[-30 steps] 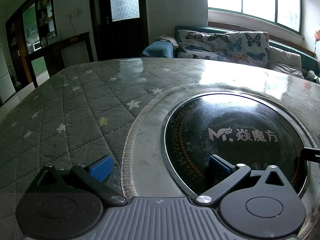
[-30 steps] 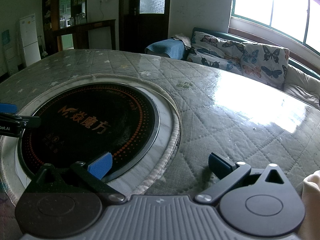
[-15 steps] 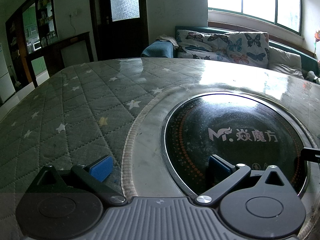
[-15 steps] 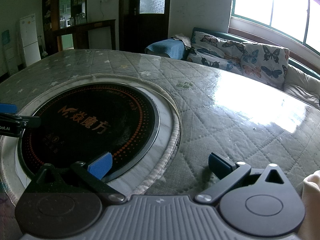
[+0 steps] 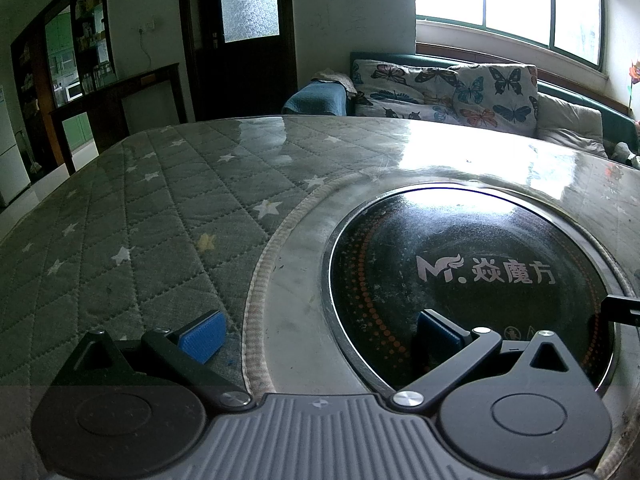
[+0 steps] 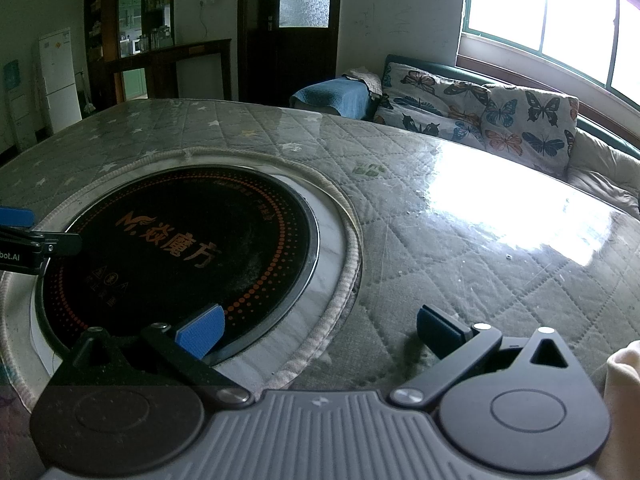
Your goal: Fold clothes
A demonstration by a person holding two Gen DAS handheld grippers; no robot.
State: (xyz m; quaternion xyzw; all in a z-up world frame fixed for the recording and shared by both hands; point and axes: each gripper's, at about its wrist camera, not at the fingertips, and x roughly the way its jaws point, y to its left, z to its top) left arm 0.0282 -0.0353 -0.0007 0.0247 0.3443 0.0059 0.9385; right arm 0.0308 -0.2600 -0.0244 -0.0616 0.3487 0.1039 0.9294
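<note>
Both grippers are hovering low over the table right now, and we're keeping each one spread wide with nothing between the fingers. Our left gripper [image 5: 320, 334] is sitting with its left blue pad [image 5: 202, 336] over the quilted star-print table cover [image 5: 132, 216] and its right pad over the black round cooktop [image 5: 472, 276] set into the middle of the table. Our right gripper [image 6: 320, 332] is mirroring that: its left pad [image 6: 200, 334] is hanging over the near edge of the cooktop [image 6: 180, 248], its right pad over the quilted cover [image 6: 460, 240].

We're catching each tool in the other's view too. At the far right edge of the left wrist view a dark finger of the right gripper is poking in; at the left edge of the right wrist view the left gripper [image 6: 24, 236] is showing a blue pad and a black finger over the cooktop's rim.

As for clothes, we're seeing only a pale cream piece of fabric [image 6: 622, 396] peeking in at the near right corner of the right wrist view, just beside the right gripper's body; whether it is a garment we cannot tell.

Beyond the table, a sofa with butterfly-print cushions [image 5: 460, 92] is sitting under the bright window [image 5: 508, 0], with a folded blue blanket [image 6: 336, 94] at its left end.
</note>
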